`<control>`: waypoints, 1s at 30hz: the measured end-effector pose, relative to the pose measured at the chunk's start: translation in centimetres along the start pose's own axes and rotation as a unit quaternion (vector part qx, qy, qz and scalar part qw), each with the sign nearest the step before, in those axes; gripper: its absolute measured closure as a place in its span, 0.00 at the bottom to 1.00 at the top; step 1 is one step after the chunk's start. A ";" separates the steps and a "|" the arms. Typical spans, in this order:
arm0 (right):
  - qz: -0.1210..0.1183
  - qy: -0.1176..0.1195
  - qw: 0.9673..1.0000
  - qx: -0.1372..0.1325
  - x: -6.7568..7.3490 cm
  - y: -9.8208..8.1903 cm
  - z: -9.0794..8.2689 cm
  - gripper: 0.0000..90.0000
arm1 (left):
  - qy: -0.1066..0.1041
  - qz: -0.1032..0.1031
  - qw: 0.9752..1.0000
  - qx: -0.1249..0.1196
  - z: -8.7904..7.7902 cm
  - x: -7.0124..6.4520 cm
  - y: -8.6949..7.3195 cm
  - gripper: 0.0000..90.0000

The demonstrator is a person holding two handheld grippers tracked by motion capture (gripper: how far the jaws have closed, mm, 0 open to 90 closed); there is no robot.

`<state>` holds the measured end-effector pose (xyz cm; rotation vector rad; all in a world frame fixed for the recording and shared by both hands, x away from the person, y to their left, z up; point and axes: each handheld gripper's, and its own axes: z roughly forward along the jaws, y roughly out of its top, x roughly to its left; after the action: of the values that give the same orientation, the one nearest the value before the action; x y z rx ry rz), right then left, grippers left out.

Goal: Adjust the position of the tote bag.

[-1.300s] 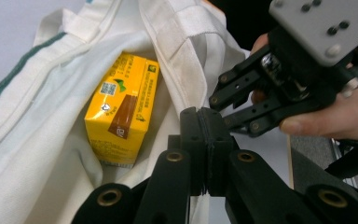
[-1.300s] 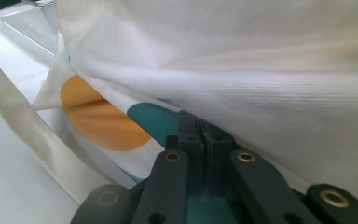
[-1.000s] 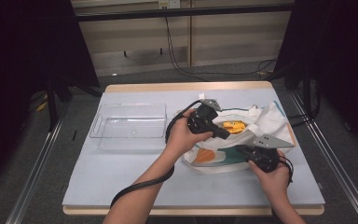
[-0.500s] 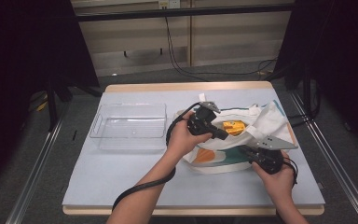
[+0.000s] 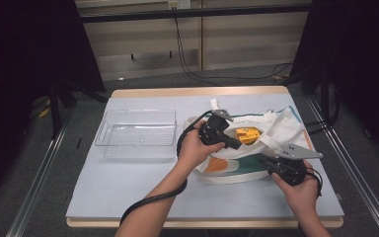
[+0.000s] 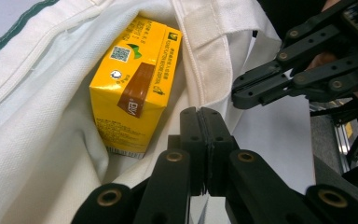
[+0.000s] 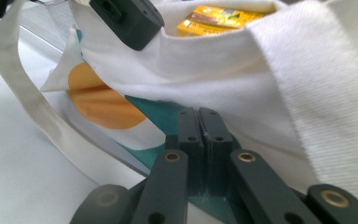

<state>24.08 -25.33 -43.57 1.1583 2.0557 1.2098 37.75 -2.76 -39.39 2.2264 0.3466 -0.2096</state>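
Observation:
A white tote bag [image 5: 237, 165] with an orange disc and green print lies on the table's right half, its mouth held open. Inside sits a yellow drink carton [image 5: 247, 135], seen close up in the left gripper view [image 6: 133, 88] and just over the rim in the right gripper view [image 7: 219, 18]. My left gripper [image 5: 237, 143] is at the bag's left rim, jaws pressed together on the cloth edge [image 6: 206, 126]. My right gripper [image 5: 264, 159] is at the near rim, shut on the printed cloth [image 7: 204, 123]. It also appears across the bag's mouth in the left gripper view [image 6: 242, 95].
A clear plastic tray [image 5: 103, 138] stands to the left of the bag on the pale blue table cover [image 5: 128, 187]. A loose bag strap [image 7: 32, 116] curves onto the table beside the right gripper. Cables trail from both grippers toward the near edge.

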 end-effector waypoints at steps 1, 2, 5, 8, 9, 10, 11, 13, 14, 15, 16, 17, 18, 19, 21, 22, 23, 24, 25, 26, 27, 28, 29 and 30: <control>0.003 0.001 1.000 0.000 0.0 0.1 -0.2 0.98 | 0.000 0.001 1.000 -0.001 0.0 0.0 0.0 0.99; 0.001 0.001 1.000 -0.002 0.0 0.3 -0.3 0.98 | 0.000 0.000 1.000 -0.001 0.0 0.0 0.0 0.99; 0.001 0.005 1.000 -0.004 0.0 0.6 -0.5 0.98 | 0.003 -0.001 1.000 -0.002 0.0 0.1 0.0 0.99; 0.001 0.004 1.000 -0.004 0.0 1.0 -0.7 0.98 | 0.003 -0.003 1.000 -0.002 0.0 0.0 0.0 0.99; 0.001 0.004 1.000 -0.006 0.0 1.2 -0.7 0.98 | 0.002 -0.002 1.000 -0.001 0.1 0.0 0.0 0.99; 0.000 0.003 1.000 -0.007 0.0 1.3 -0.7 0.98 | 0.002 -0.002 1.000 -0.001 0.1 0.0 0.0 0.99; -0.002 0.002 1.000 -0.008 -0.1 1.5 -0.8 0.98 | 0.001 -0.003 1.000 -0.001 0.1 0.0 0.0 0.99; -0.003 0.002 1.000 -0.012 -0.1 1.8 -0.8 0.98 | 0.000 0.000 1.000 0.000 0.1 0.0 -0.1 0.99; -0.003 0.000 1.000 -0.012 -0.1 2.0 -0.8 0.98 | 0.000 -0.001 1.000 0.000 0.1 -0.1 -0.1 0.99; -0.006 0.000 1.000 -0.014 -0.1 2.2 -0.9 0.98 | 0.000 -0.003 1.000 0.000 0.2 -0.1 -0.1 0.99; -0.006 0.000 1.000 -0.016 -0.1 2.5 -0.9 0.98 | -0.001 0.000 1.000 0.004 0.1 -0.1 -0.1 0.99; -0.009 -0.003 1.000 -0.017 -0.1 2.9 -0.9 0.98 | -0.001 0.001 1.000 0.003 0.1 -0.1 0.0 0.99; -0.009 -0.003 1.000 -0.017 -0.1 2.9 -0.9 0.98 | -0.001 0.001 1.000 0.004 0.2 -0.2 0.0 0.99; -0.007 -0.003 1.000 -0.017 -0.1 3.1 -0.8 0.97 | -0.001 0.001 1.000 0.004 0.2 -0.2 0.0 0.99; -0.008 -0.006 1.000 -0.022 -0.3 3.5 -0.7 0.97 | 0.001 0.002 1.000 0.003 0.2 -0.2 0.0 0.99; -0.006 -0.004 1.000 -0.023 -0.4 3.7 -0.6 0.96 | -0.001 0.003 1.000 0.006 0.2 -0.2 0.0 0.99; -0.006 -0.009 1.000 -0.025 -0.4 3.9 -0.5 0.97 | -0.001 0.005 1.000 0.005 0.3 -0.2 0.0 0.99; -0.010 -0.009 1.000 -0.026 -0.4 4.1 -0.4 0.97 | -0.002 0.005 1.000 0.005 0.3 -0.2 0.0 0.99; -0.008 -0.009 1.000 -0.029 -0.4 4.4 -0.3 0.97 | -0.004 0.007 1.000 0.006 0.3 -0.3 0.0 0.99; -0.006 -0.008 0.999 -0.030 -0.4 4.6 -0.1 0.96 | -0.004 0.007 1.000 0.007 0.3 -0.3 0.0 0.99; -0.009 -0.012 0.999 -0.029 -0.4 4.8 0.0 0.95 | -0.002 0.009 1.000 0.011 0.2 -0.4 0.0 0.99; -0.011 -0.014 0.999 -0.030 -0.4 4.9 0.1 0.95 | -0.007 0.011 1.000 0.009 0.3 -0.4 0.0 0.99; -0.010 -0.017 0.999 -0.031 -0.4 5.1 0.3 0.93 | -0.007 0.011 1.000 0.009 0.3 -0.4 0.0 0.99; -0.010 -0.020 0.999 -0.033 -0.5 5.2 0.4 0.93 | -0.008 0.012 1.000 0.009 0.3 -0.4 0.0 0.99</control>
<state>26.80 -24.27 -39.19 1.1190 1.9796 1.2256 37.31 -3.04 -39.48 2.2450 0.3103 -0.2192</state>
